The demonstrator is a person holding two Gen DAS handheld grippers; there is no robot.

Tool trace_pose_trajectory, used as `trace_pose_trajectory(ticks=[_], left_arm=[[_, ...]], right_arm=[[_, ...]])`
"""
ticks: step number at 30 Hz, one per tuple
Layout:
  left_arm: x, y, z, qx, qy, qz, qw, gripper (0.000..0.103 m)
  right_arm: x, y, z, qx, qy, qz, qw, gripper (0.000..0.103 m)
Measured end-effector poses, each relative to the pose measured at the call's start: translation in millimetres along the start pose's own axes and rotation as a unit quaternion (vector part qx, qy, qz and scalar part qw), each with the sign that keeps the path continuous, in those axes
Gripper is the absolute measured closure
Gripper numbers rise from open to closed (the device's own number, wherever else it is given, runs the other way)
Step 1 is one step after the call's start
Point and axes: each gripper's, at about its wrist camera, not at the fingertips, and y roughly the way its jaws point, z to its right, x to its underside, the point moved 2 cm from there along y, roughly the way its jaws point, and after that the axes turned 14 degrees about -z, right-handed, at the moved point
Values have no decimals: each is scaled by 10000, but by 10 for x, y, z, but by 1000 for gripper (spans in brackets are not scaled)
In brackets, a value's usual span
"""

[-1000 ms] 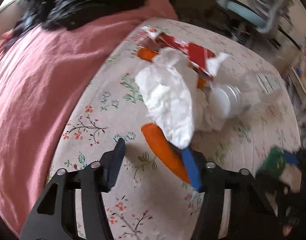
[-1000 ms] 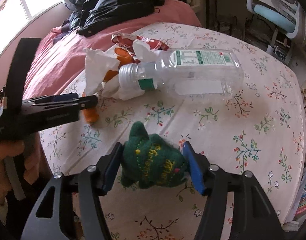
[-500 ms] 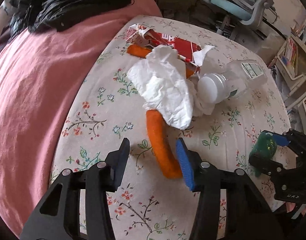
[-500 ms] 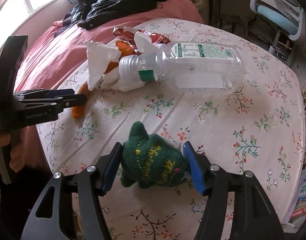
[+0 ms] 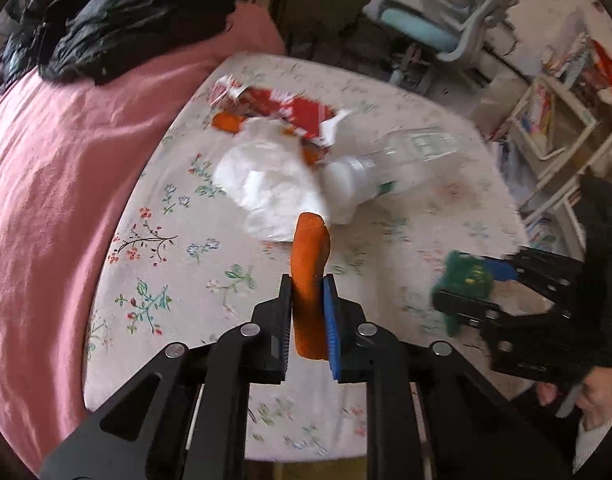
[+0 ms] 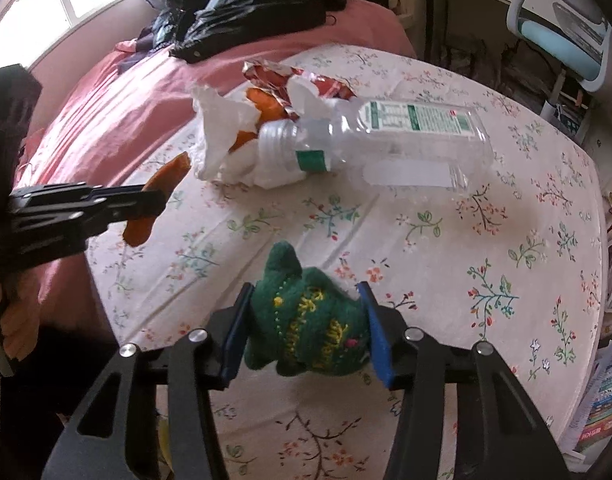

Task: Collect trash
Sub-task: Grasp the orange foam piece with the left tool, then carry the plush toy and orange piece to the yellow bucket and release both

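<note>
Over the floral tablecloth [image 6: 446, 240]: left gripper [image 5: 308, 312], jaws just closed, pinching an orange peel strip [image 5: 310, 264]; right gripper [image 6: 303, 332], jaws just narrowed, squeezing a green knitted toy [image 6: 306, 320]. Risk: limp peel slipping free.

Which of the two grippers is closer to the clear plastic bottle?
Left. The left gripper, clamping an orange strip, sits just short of the bottle cap; the right gripper, pinching a green knitted toy, sits farther back.
</note>
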Motion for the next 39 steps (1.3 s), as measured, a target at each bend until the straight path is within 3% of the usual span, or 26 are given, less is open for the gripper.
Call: trace_pose_trajectory(ticks=[4, 11, 20, 23, 27, 30, 34, 39], left_arm=[[64, -166, 148, -36, 239, 275, 9993, 88], [103, -265, 121, -22, 151, 394, 9991, 88], [252, -422, 217, -312, 420, 611, 9968, 88], [316, -470, 235, -310, 457, 639, 9964, 88], [401, -521, 266, -442, 539, 688, 9952, 88], [476, -548, 264, -461, 544, 691, 9951, 88], [623, -539, 263, -439, 515, 594, 9959, 88], [963, -408, 380, -426, 650, 226, 9967, 88]], right_arm=[[17, -53, -24, -85, 50, 69, 9999, 52], [109, -142, -175, -206, -104, 105, 9997, 51], [518, -259, -618, -599, -501, 48, 9969, 50], [770, -204, -866, -743, -807, -214, 9937, 45], [1047, -169, -1089, -431, -1038, -313, 9932, 27], [1143, -221, -1058, -447, -851, -221, 9951, 25], [1106, -441, -798, -548, -191, 301, 9979, 22], [1040, -696, -407, -803, 829, 1040, 9879, 17]])
